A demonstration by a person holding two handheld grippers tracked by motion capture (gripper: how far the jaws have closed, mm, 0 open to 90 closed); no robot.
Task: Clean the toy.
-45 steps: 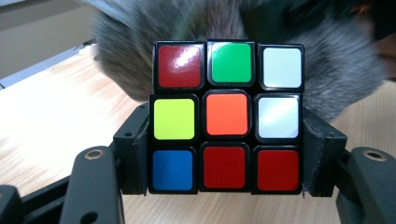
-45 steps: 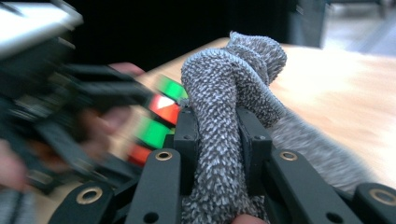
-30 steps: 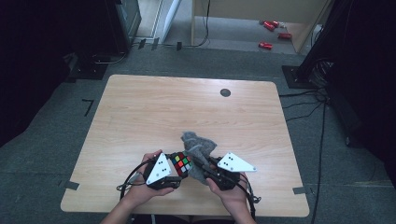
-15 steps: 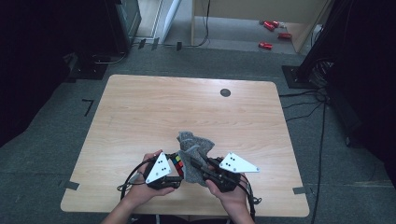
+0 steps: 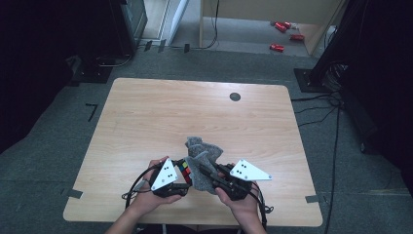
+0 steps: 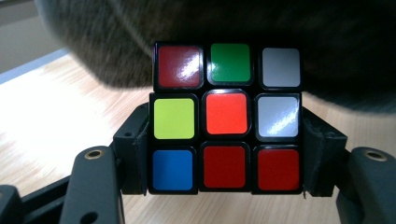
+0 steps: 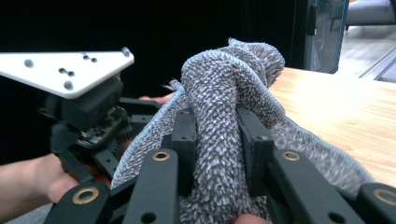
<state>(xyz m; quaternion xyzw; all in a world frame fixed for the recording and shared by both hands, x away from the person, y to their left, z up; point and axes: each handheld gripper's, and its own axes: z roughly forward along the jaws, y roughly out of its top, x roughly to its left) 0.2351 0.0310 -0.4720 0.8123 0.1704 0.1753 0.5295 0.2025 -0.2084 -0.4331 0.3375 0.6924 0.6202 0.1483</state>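
Jaws: my left gripper [image 6: 226,186] clamped on puzzle cube [image 6: 226,117], pads against its two sides; my right gripper [image 7: 215,140] clamped on bunched grey cloth [image 7: 233,93]. Cube held just above near edge of wooden table [image 5: 146,122], between my two hands, cloth draped over its far side and touching it. Work looks like wiping cube with cloth. My read: mid-wipe. Facing side of cube bare, stickers glossy; covered side hidden, can't judge it. Left: remaining faces, then set both down.

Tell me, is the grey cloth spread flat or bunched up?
Bunched up: the right gripper pinches a thick fold of the grey cloth.
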